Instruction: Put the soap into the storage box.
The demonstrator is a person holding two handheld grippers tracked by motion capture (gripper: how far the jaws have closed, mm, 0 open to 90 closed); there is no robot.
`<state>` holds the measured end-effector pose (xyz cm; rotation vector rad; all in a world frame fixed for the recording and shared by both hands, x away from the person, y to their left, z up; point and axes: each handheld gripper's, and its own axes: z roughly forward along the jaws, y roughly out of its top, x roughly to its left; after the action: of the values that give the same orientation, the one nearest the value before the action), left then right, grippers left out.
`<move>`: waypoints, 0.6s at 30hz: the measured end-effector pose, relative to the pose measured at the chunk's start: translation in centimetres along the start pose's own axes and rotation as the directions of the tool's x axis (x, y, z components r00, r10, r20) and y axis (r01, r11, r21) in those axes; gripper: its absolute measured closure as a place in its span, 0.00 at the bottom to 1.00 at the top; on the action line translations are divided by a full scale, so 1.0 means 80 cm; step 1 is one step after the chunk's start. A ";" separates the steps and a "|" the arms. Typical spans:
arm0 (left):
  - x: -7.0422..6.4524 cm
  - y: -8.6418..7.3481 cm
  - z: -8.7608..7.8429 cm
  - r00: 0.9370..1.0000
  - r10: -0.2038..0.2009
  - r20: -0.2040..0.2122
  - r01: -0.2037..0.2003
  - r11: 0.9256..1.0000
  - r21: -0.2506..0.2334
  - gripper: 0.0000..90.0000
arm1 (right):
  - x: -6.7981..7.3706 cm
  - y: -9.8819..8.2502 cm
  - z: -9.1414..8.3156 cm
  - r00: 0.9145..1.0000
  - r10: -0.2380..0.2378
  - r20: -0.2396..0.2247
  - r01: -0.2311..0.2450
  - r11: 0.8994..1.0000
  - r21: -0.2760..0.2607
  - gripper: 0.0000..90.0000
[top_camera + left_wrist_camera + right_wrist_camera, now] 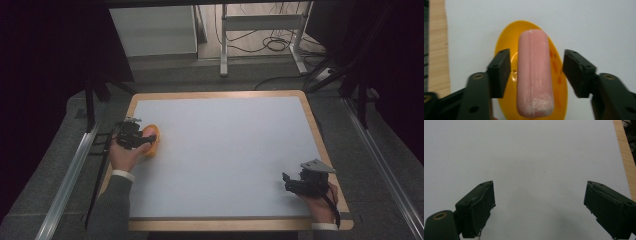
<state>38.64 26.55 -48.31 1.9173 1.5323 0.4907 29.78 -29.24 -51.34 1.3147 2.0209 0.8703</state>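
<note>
A pink sausage (534, 75) lies lengthwise on a small yellow oval plate (557, 95) on the white table top. My left gripper (536, 53) is open, with one jaw on each side of the sausage and a gap to it on both sides. In the high view this gripper (148, 138) sits at the table's left, over the yellow plate (154, 146), with the sausage (148, 132) just showing. My right gripper (287, 181) rests near the front right corner, open, with bare white surface (536, 150) between its jaws (539, 183).
The white mat (225, 150) covers the table inside a wooden border (318, 142). Metal rails (70, 175) run along both sides. A desk frame and cables (270, 42) stand on the floor beyond the far edge.
</note>
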 end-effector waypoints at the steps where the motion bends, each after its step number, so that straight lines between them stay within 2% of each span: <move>1: 0.000 0.000 -0.002 1.000 0.002 -0.004 -0.002 1.000 -0.008 0.39 | 0.000 0.000 0.000 1.000 0.001 0.001 -0.001 1.000 0.000 0.11; 5: -0.004 -0.002 -0.007 1.000 0.022 0.001 -0.022 0.999 -0.036 0.32 | 0.000 0.000 0.000 1.000 0.000 0.001 0.000 1.000 0.000 0.11; 8: -0.006 -0.004 -0.016 0.999 0.024 0.041 -0.021 0.998 -0.067 0.29 | -0.001 0.000 0.000 1.000 -0.001 0.001 0.001 1.000 0.000 0.11; 12: -0.013 -0.010 -0.029 0.994 0.034 0.107 -0.024 0.996 -0.090 0.29 | 0.000 0.000 0.000 1.000 -0.001 0.000 0.001 1.000 0.002 0.11; 18: -0.039 -0.031 -0.047 0.985 0.103 0.142 -0.084 0.987 -0.134 0.29 | 0.001 0.000 0.001 1.000 -0.004 -0.001 0.004 1.000 0.005 0.11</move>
<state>33.69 24.73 -46.92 1.8887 1.2909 0.4639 29.80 -29.17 -51.43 1.3128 2.0270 0.8642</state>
